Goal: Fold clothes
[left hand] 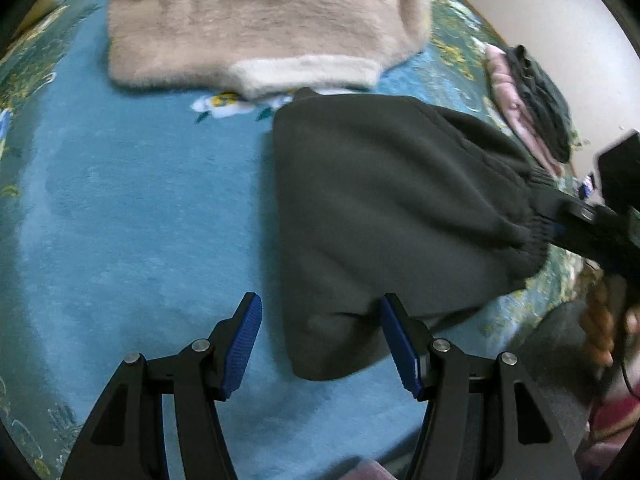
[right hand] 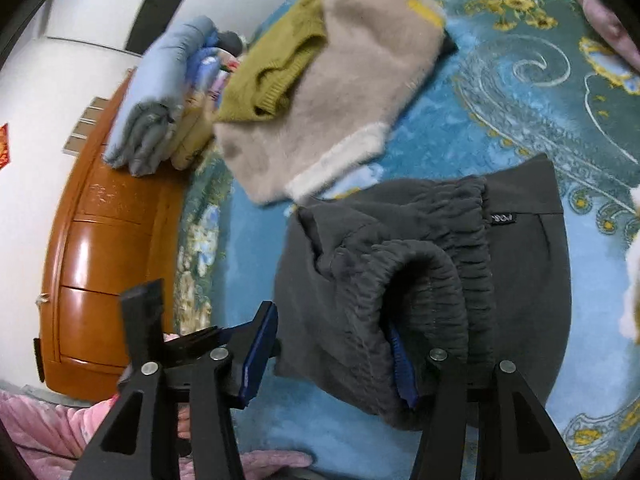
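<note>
Grey trousers (left hand: 384, 208) folded on blue blanket (left hand: 132, 208), below beige sweater (left hand: 260, 28). Left tool (left hand: 320, 336) jaws apart, empty, straddling trouser edge. Right tool (right hand: 332, 352): one finger inside elastic waistband (right hand: 432, 280), jaws apart, no pinch seen.

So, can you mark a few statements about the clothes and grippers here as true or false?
1. The left gripper has its fingers apart, clamping nothing. True.
2. The olive knit lies under the beige sweater. False: it lies on top.
3. The grey trousers' elastic waistband hangs over one finger of the right gripper. True.
4. The blanket is plain red. False: blue, with flowers.
</note>
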`<state>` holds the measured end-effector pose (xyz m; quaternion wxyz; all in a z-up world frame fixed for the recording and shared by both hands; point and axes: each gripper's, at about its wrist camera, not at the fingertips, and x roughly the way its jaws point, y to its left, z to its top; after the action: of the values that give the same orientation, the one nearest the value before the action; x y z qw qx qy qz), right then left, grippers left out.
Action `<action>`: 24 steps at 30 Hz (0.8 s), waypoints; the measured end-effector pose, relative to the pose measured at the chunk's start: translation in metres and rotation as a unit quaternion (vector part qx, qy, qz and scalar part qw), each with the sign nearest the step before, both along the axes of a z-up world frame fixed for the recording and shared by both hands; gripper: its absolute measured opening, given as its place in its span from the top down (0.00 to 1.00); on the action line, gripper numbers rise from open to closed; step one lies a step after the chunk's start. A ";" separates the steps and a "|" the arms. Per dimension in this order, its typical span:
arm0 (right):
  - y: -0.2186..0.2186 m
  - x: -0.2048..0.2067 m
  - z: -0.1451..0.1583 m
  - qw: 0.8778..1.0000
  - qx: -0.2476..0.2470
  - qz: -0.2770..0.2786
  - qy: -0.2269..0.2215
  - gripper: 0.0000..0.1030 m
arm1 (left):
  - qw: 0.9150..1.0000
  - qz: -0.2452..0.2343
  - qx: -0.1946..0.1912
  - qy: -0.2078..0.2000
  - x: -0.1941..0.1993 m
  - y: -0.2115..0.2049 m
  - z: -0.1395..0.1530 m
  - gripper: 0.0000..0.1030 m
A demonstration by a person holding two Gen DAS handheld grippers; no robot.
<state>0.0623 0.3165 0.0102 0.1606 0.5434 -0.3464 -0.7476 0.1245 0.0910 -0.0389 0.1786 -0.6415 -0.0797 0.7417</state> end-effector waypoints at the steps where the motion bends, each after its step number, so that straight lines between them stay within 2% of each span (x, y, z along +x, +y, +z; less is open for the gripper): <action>1: 0.003 0.000 -0.001 1.000 -0.012 -0.008 0.000 0.51 | 1.000 -0.009 0.003 0.001 0.002 0.003 0.000 0.39; 3: 0.010 0.003 0.000 0.999 -0.036 -0.024 0.007 0.58 | 1.000 -0.028 0.009 -0.002 0.006 0.009 0.000 0.39; 5: 0.021 0.004 0.000 0.996 -0.066 -0.051 0.011 0.75 | 0.999 -0.050 -0.002 0.001 0.010 0.016 -0.002 0.38; 7: 0.025 0.002 -0.001 0.995 -0.080 -0.064 0.011 0.86 | 0.999 -0.051 -0.001 -0.002 0.011 0.018 -0.005 0.38; 10: 0.030 -0.001 -0.003 0.992 -0.099 -0.081 0.008 0.87 | 1.000 -0.016 0.011 -0.022 0.004 0.010 -0.015 0.38; 16: 0.015 -0.006 0.004 0.994 -0.102 -0.048 0.011 0.87 | 0.999 -0.002 -0.005 -0.044 0.000 0.010 -0.031 0.37; 20: 0.042 -0.008 0.011 0.981 -0.156 -0.113 0.035 0.92 | 0.999 -0.010 -0.009 -0.045 0.001 0.014 -0.035 0.32; 24: 0.059 -0.019 -0.011 0.974 -0.164 -0.159 -0.004 0.92 | 0.998 -0.001 0.005 -0.064 -0.001 0.013 -0.042 0.32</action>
<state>0.0435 0.3756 -0.0009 0.1248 0.4503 -0.5468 -0.6947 0.1235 0.1038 -0.0804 0.1769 -0.6873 -0.0938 0.6983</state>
